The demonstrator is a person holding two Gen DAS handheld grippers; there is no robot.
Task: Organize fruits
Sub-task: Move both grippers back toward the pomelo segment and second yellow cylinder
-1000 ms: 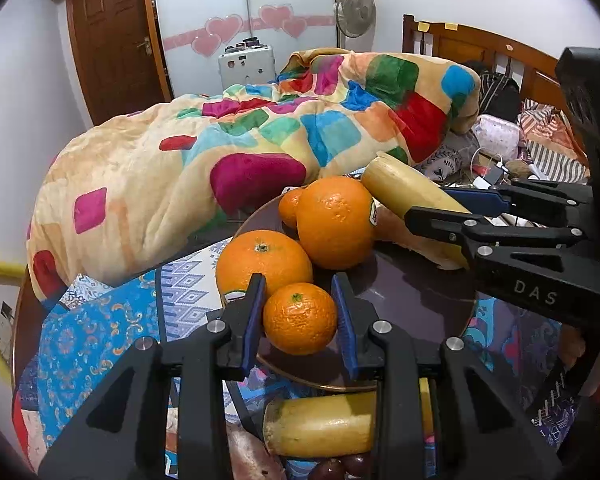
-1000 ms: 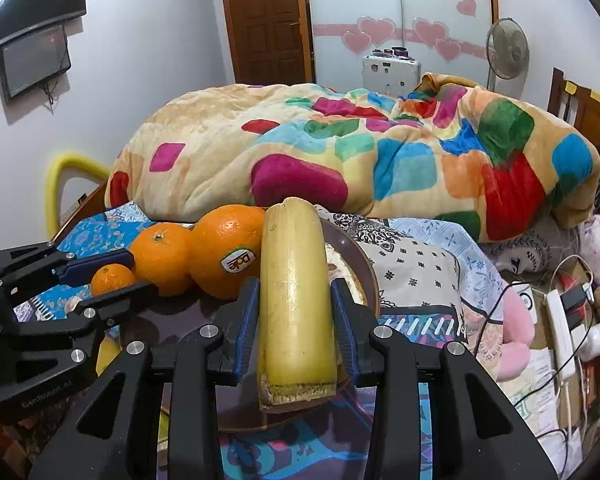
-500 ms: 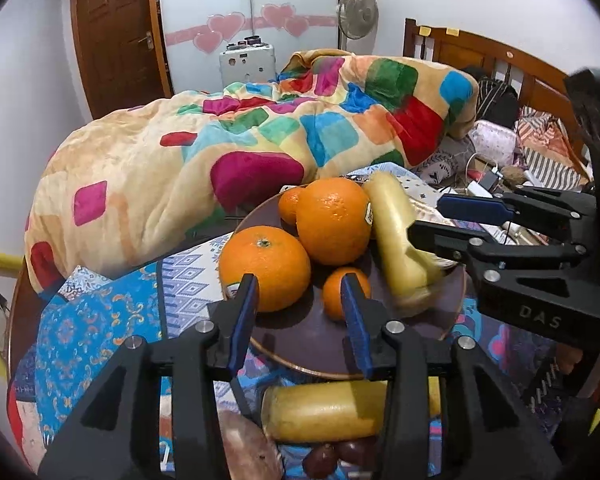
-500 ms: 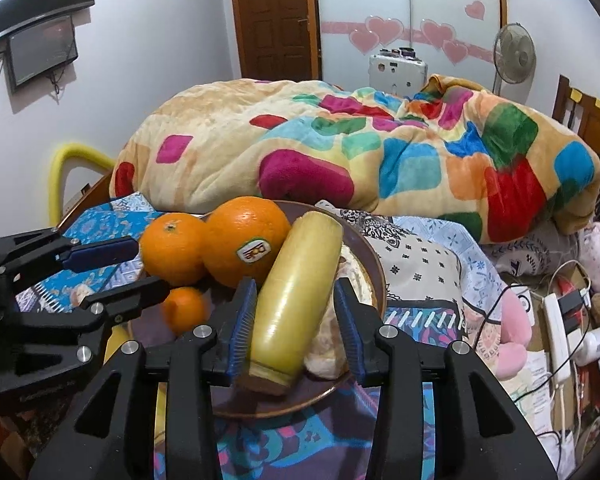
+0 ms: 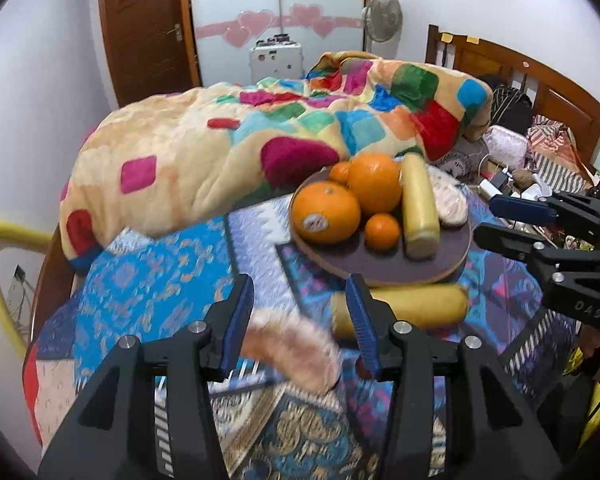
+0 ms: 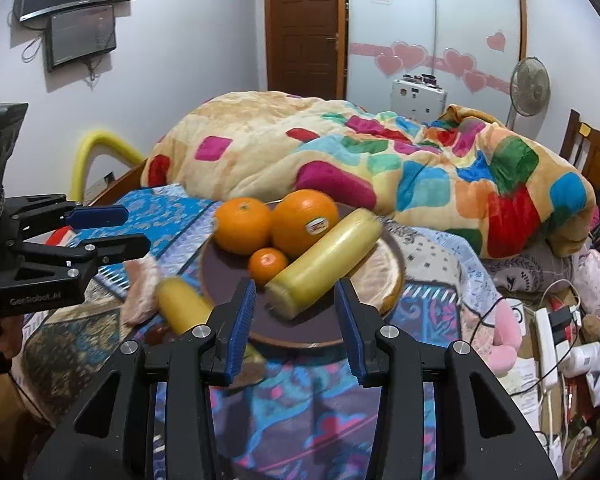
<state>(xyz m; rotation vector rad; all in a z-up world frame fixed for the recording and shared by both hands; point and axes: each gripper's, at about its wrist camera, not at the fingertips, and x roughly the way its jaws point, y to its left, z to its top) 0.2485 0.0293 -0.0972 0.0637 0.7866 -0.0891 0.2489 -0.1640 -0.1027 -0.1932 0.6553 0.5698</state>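
Behind everything, a patchwork blanket point(image 6: 340, 160) was heaped on the bed. On the patterned cloth point(image 5: 152, 280), a dark plate point(image 6: 392, 280) was loaded with two big oranges point(image 6: 242, 224), a yellow cylinder point(image 6: 324, 256) and a small orange point(image 6: 267, 264). Both the left gripper point(image 5: 300, 316) and right gripper point(image 6: 294, 320) were seen with jaws spread wide, nothing held.

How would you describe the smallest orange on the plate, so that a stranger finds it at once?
Find the round dark plate on the patterned cloth before the bed. Among its fruit, the smallest orange lies at the front, between two big oranges and the long yellow fruit. It alone is tiny and bears no sticker.
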